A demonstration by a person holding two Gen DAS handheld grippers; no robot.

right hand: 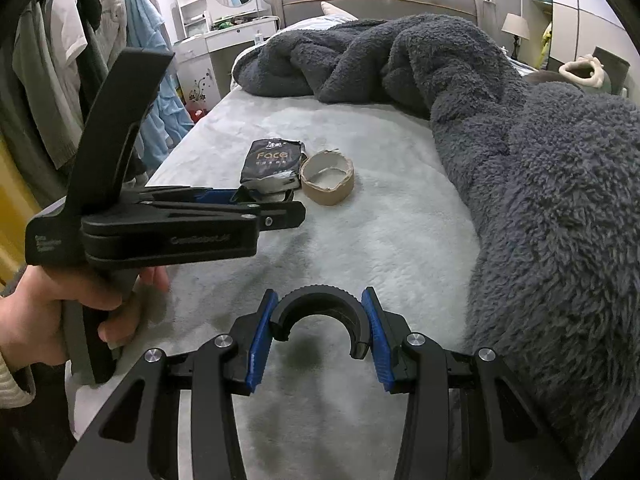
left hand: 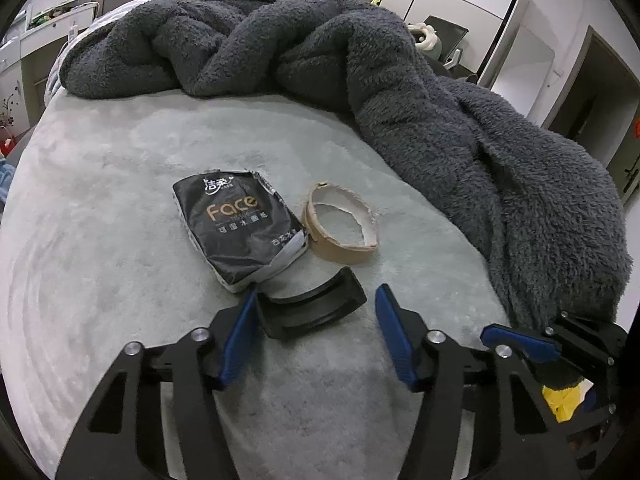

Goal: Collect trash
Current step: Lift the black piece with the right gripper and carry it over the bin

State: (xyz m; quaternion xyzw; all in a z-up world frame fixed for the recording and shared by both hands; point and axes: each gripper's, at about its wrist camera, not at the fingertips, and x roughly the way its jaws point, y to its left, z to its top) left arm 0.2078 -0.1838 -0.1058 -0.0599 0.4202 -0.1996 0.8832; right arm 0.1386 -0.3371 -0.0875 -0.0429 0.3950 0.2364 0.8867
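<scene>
Lying between the pads of the wide-open left tool [left hand: 316, 294], ungripped: black curved piece [left hand: 312, 312], long axis crosswise | tissue pack [left hand: 240, 224] seen ahead-left | right tool [right hand: 320, 293] closed on black half-ring [right hand: 316, 298]

The left gripper [right hand: 256, 200] hides the tissue pack's [right hand: 272, 160] near end.

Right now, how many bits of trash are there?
4: black tissue pack and torn brown cardboard ring side by side; black curved plastic piece by left claw; black plastic half-ring in right claw. Grey fluffy blanket may hide more.
</scene>
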